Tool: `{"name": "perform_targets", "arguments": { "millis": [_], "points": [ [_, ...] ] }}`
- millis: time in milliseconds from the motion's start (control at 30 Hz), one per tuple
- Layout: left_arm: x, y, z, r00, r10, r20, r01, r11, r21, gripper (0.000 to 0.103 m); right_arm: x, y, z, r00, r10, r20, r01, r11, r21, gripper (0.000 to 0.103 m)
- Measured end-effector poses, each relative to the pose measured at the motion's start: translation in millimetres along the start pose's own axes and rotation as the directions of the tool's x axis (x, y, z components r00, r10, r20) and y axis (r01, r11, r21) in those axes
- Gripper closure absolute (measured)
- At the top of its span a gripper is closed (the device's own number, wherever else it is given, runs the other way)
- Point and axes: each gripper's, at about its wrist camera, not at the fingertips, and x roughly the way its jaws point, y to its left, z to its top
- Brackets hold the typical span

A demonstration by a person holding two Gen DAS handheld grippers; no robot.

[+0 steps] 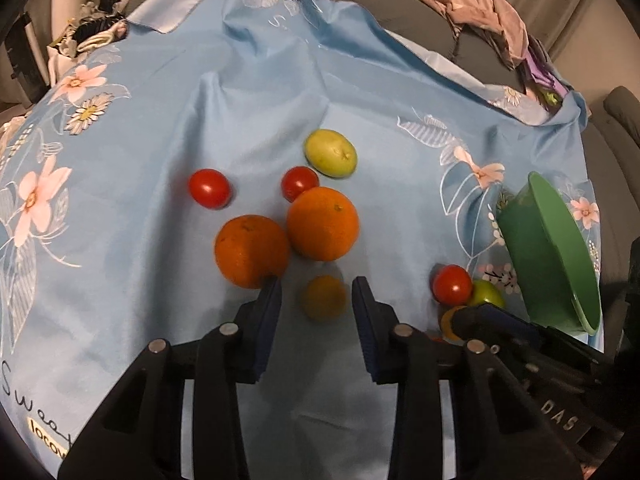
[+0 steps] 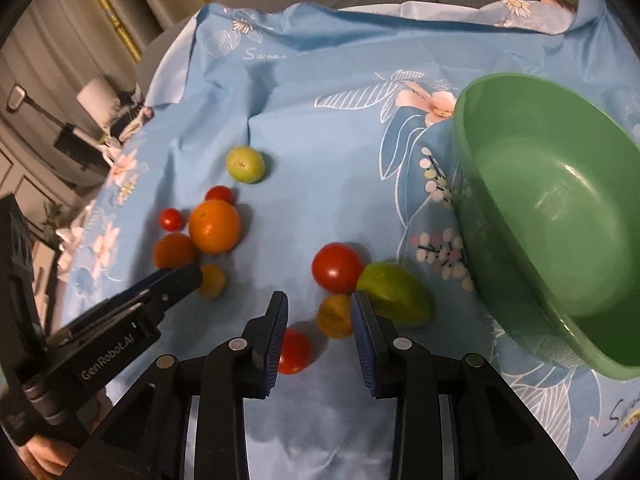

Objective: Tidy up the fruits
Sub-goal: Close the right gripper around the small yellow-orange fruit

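- your left gripper [image 1: 316,300] is straddling a small yellow-orange fruit [image 1: 323,298] below the two oranges [image 1: 322,223]; its pads are flanking the fruit without pressing on it yet.
- your right gripper [image 2: 318,312] is bracketing another small yellow-orange fruit [image 2: 335,315]; its right pad is meeting the fruit, a gap is showing at the left.
- the green bowl [image 2: 464,168] is sitting empty to the right, likely the fruits' destination.
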Motion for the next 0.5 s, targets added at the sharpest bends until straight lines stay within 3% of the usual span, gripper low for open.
{"name": "perform_targets", "arguments": {
  "millis": [167, 333, 500],
  "points": [
    [7.8, -3.3, 1.9, 0.999, 0.053, -0.007, -0.053, 0.998, 0.017, 0.067, 3.5, -2.3, -1.1, 0.999, -0.046, 0.008, 0.046, 0.999, -0.012, 0.068],
    [12.7, -4.8, 3.1, 0.998, 0.052, -0.016, -0.052, 0.998, 0.024, 0.065, 18.2, -8.4, -1.7, 0.996, -0.072, -0.043, 0.072, 0.997, 0.004, 0.068],
    [20.2, -5.7, 2.5, 0.998, 0.059, -0.037, -0.058, 0.998, 0.023, 0.069, 19.0, -8.1, -2.0, 0.996, -0.084, -0.029, 0.084, 0.996, -0.01, 0.068]
  ]
}}
